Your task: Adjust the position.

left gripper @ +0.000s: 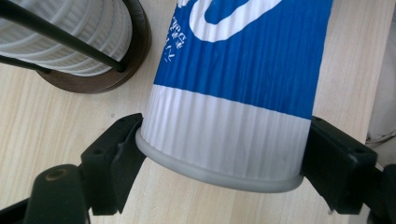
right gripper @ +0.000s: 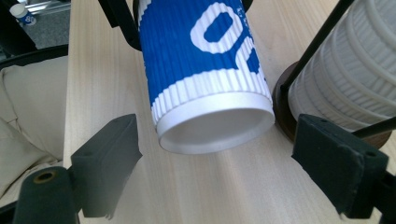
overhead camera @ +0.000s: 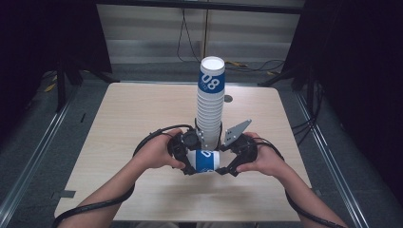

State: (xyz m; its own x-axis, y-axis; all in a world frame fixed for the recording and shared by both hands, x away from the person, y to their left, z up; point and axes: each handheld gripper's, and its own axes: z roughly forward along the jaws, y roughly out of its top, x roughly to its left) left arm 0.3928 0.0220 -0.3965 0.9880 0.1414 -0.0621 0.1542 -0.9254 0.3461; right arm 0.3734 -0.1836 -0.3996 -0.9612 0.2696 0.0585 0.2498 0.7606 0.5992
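Note:
A blue-and-white ribbed paper cup (overhead camera: 205, 160) lies on its side just above the table, between my two grippers. My left gripper (overhead camera: 189, 164) is shut on it: in the left gripper view both black pads press the white band near the cup's (left gripper: 233, 70) lipped end, with the left gripper (left gripper: 224, 156) around it. My right gripper (overhead camera: 224, 167) faces it from the other side. In the right gripper view the cup's (right gripper: 196, 56) hollow end hangs between the wide jaws of the right gripper (right gripper: 219, 140), and neither pad touches it.
A tall stack of the same cups (overhead camera: 210, 102) stands right behind the grippers in a black wire holder on a round wooden base (left gripper: 100, 79). The light wooden table (overhead camera: 133, 118) has a small round hole cover (overhead camera: 228, 99) beyond the stack. Cables trail from both hands.

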